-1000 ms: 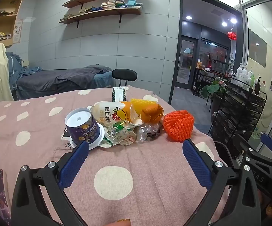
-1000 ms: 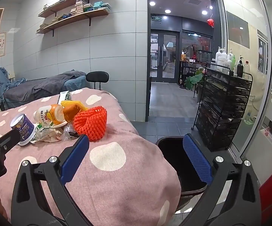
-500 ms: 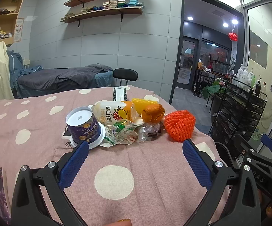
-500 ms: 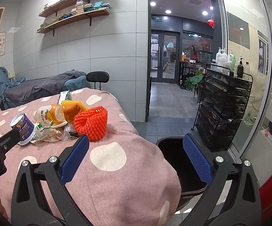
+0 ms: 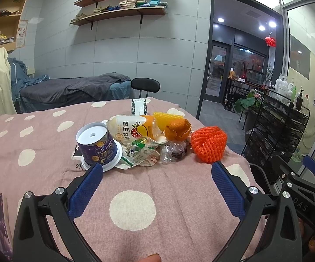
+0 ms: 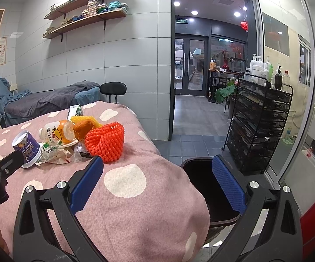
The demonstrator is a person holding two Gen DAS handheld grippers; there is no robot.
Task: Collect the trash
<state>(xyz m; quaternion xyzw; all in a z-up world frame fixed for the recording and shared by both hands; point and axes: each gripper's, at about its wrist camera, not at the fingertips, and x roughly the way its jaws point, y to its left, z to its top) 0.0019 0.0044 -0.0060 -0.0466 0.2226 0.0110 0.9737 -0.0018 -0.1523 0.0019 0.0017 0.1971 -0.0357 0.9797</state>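
Both grippers, left (image 5: 157,172) & right (image 6: 157,166), are hovering w/ jaws wide, holding nothing. Trash is sitting piled mid-surface (image 5: 179,196): cup (image 5: 96,146), bottle (image 5: 133,128), wrappers (image 5: 142,155), orange net (image 5: 208,143). Net is probably light, squashy & easy to pinch anywhere; bin (image 6: 210,187) is waiting just beside the surface edge.

Both grippers spread wide, nothing between the fingers

The left gripper (image 5: 157,172) points forward and level, its blue pads far apart and bare. The right gripper (image 6: 157,168) is held the same way, jaws wide. Each shows at the edge of the other's view: the right gripper lies off to the left one's right.
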